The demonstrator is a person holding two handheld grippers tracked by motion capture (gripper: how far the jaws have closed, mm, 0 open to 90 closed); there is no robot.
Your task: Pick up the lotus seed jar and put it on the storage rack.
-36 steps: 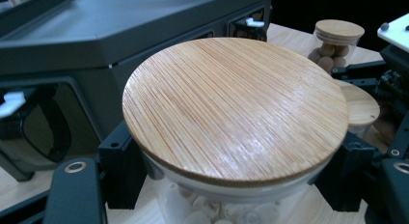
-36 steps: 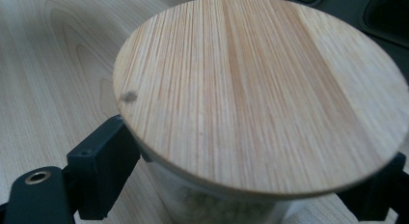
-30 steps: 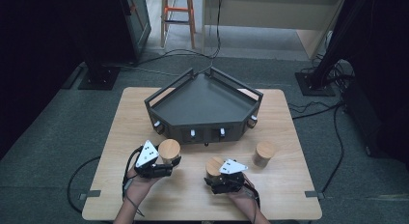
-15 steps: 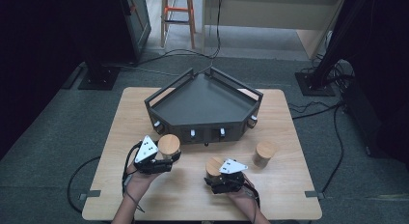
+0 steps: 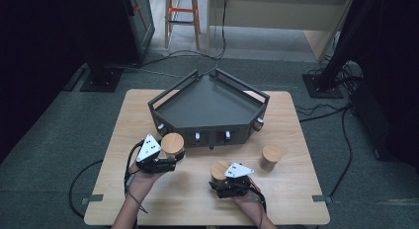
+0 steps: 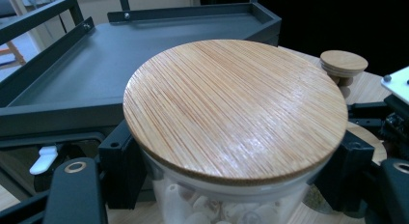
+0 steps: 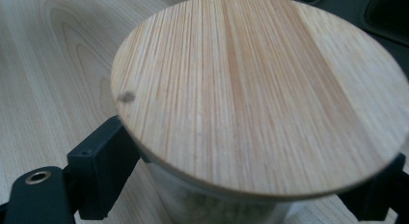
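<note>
While the room around is dark, with a grey floor (image 5: pixel 49 140), many cables and an orange ladder (image 5: pixel 183 12) at the back, the wooden tabletop (image 5: pixel 296 140) stands in the middle. On its far half lies one dark tray (image 5: pixel 207 108) with low rails. Three jars with round bamboo lids stand upright, their long axis vertical and lids facing up. The left jar (image 5: pixel 172 144) is just before the tray's front wall, the middle jar (image 5: pixel 219 171) is nearer to the person, and the third jar (image 5: pixel 271 157) stands free at the right. The left tool (image 5: pixel 173 157) is closed on the left jar under its lid. The right tool (image 5: pixel 222 182) clamps the middle jar in the same way.
</note>
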